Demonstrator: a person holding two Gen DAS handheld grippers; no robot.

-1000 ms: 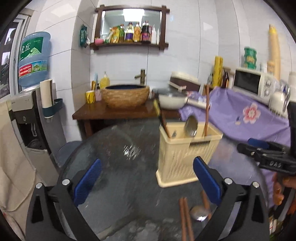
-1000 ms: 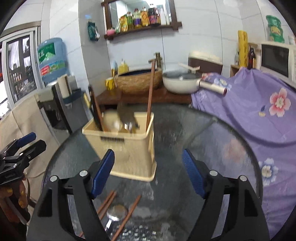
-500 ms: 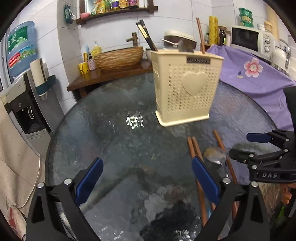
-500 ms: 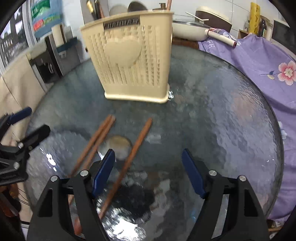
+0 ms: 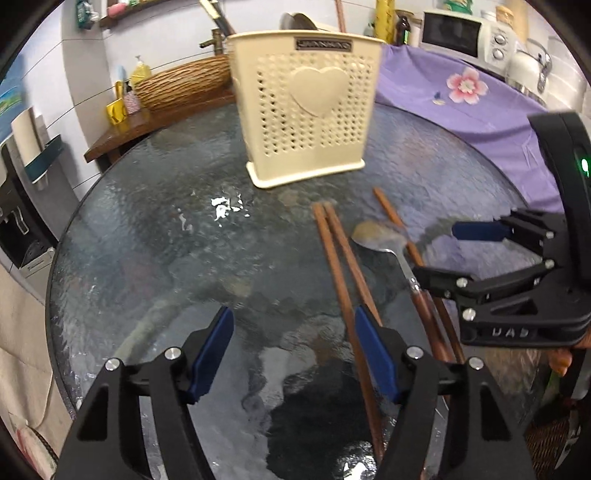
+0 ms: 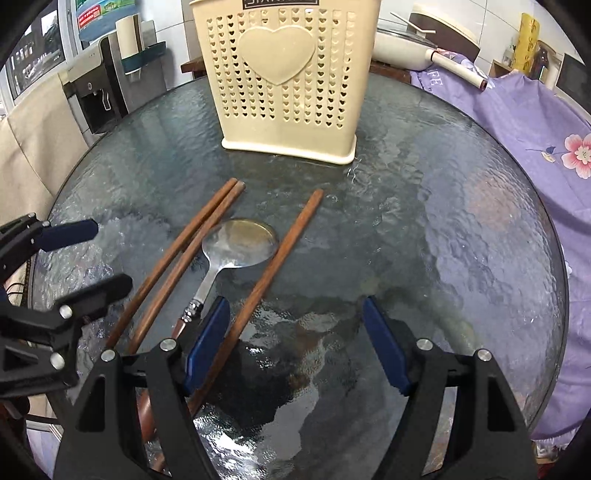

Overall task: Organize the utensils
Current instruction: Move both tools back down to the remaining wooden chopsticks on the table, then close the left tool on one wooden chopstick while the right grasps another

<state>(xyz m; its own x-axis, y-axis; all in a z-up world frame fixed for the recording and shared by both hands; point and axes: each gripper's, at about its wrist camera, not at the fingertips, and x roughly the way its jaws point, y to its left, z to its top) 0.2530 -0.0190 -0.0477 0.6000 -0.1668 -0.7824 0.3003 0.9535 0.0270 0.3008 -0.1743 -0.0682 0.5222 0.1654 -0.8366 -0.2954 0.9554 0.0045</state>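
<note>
A cream perforated utensil holder (image 5: 306, 107) (image 6: 288, 77) stands upright on the round glass table (image 5: 155, 236) and holds some utensils. In front of it lie a pair of brown chopsticks (image 5: 340, 258) (image 6: 184, 254), a metal spoon (image 5: 376, 236) (image 6: 240, 243) and a single chopstick (image 5: 388, 210) (image 6: 280, 254). My left gripper (image 5: 293, 321) (image 6: 92, 258) hovers low over the glass with its jaws closing. Only bare glass lies between its pads, and the pair runs under its right finger. My right gripper (image 6: 295, 314) (image 5: 454, 254) is open, with the single chopstick passing beside its left finger.
A purple flowered cloth (image 6: 535, 122) covers furniture to the right. Behind the table are a wooden stand with a wicker basin (image 5: 177, 85), a white pan (image 6: 402, 48) and a microwave (image 5: 461, 33). A water dispenser (image 6: 99, 85) stands at the left.
Both grippers have dropped toward the table and tipped downward, so the chopsticks and spoon now lie just ahead of them. The left jaws have narrowed.
</note>
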